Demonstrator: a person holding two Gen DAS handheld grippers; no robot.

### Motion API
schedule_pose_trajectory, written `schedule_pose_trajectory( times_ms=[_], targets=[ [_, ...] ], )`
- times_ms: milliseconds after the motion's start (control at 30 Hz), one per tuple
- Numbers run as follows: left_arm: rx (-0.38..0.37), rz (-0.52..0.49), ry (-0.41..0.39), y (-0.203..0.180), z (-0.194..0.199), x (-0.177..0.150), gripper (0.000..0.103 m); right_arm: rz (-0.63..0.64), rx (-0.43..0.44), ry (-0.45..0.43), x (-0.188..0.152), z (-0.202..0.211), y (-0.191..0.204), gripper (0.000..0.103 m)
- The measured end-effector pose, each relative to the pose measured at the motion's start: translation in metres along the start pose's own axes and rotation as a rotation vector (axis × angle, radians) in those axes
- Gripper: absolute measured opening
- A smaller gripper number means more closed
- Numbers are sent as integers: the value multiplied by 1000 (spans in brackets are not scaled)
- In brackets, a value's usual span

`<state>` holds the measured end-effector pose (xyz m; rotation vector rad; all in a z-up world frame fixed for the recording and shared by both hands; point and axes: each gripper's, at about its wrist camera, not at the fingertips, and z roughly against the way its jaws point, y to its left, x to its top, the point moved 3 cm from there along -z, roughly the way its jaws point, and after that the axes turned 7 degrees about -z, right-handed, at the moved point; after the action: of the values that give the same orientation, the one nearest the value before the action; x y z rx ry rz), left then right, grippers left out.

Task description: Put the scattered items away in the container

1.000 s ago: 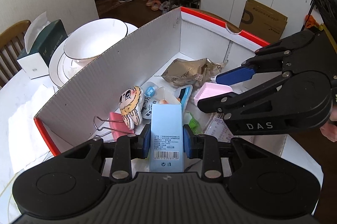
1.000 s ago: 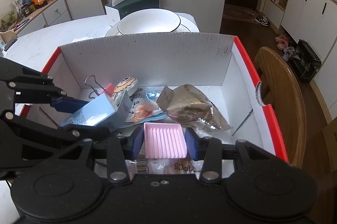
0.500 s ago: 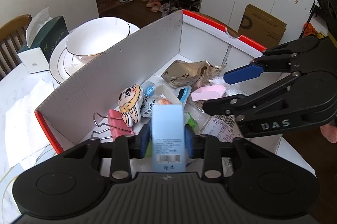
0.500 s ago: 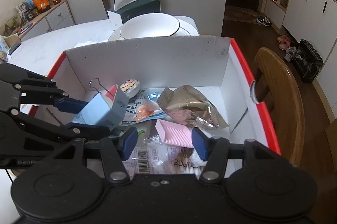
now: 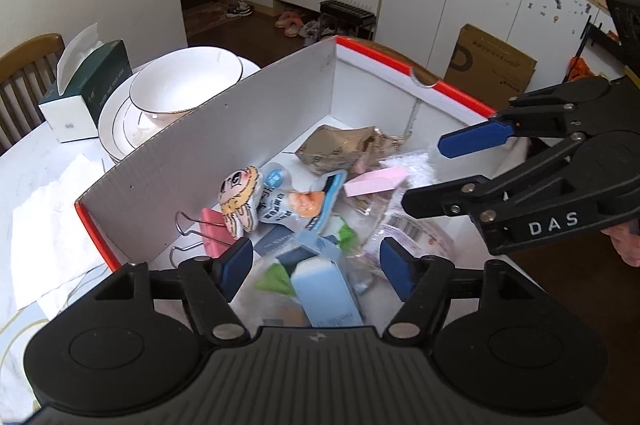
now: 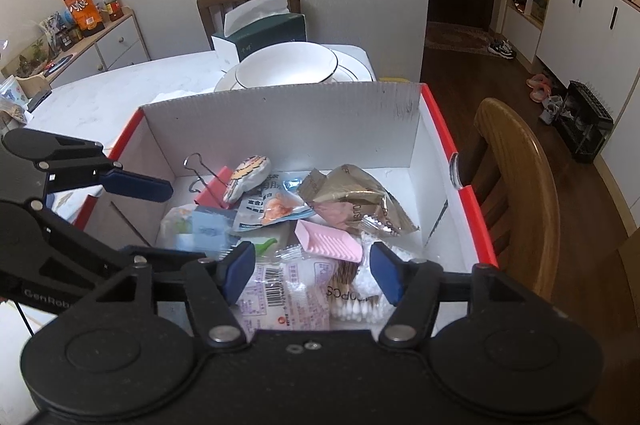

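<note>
The left gripper (image 5: 316, 261), black with blue pads, hangs tilted down over the near end of a white corrugated cardboard box with a red rim (image 5: 448, 87). Its jaws have just been opening and now stand wide apart, gripping nothing. The pale blue rectangular carton (image 5: 326, 289), clamped between them a second ago, now lies loose and blurred in the gap, touching neither pad and resting on the clutter in the box.

The right gripper (image 6: 312, 271), of the same make, also points steeply down into the box, from the opposite side. Its jaws have likewise just been opening and hold nothing. The pink ribbed plastic soap tray (image 6: 330, 243), held a second ago, now lies just ahead of the pads on a clear pack of cotton swabs (image 6: 352, 299). This gripper also sits slightly higher than before.

Around these lie a crumpled brown foil packet (image 6: 352, 199), a printed snack sachet (image 6: 276, 207), a cartoon-face plush charm (image 5: 240, 201) and a pink binder clip with wire handles (image 5: 208, 235).

The box stands on a white marbled table (image 6: 104, 97). Behind it are a white bowl stacked on plates (image 6: 288, 67) and a dark green tissue box (image 6: 266, 33). A wooden chair (image 6: 516, 185) stands beside the box.
</note>
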<state>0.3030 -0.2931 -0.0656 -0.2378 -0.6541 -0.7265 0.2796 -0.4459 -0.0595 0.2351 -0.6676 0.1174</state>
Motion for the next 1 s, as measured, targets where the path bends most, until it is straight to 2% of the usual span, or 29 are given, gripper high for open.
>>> schedule_pose_trajectory(
  times_ms=[333, 433, 533, 633, 700, 767, 900, 1000],
  targets=[
    [15, 62, -125, -8, 41, -9, 69, 19, 6, -38, -1, 23, 14, 65],
    [17, 85, -150, -8, 51, -13, 70, 22, 12, -52, -3, 30, 20, 69],
    [32, 101, -173, -10, 61, -18, 82, 28, 11, -66, -4, 36, 26, 69],
    [45, 108, -185, -10, 70, -24, 85, 26, 6, -79, -6, 42, 31, 71],
    [41, 123, -187, -10, 74, -30, 91, 17, 2, -89, -7, 46, 33, 73],
    [48, 138, -190, -9, 78, -35, 102, 5, 1, -99, -8, 50, 35, 77],
    [68, 160, -207, -7, 87, -43, 103, -8, 1, -121, -11, 57, 41, 86],
    [86, 165, -214, -5, 93, -48, 103, -12, -2, -135, -13, 62, 46, 88]
  ],
)
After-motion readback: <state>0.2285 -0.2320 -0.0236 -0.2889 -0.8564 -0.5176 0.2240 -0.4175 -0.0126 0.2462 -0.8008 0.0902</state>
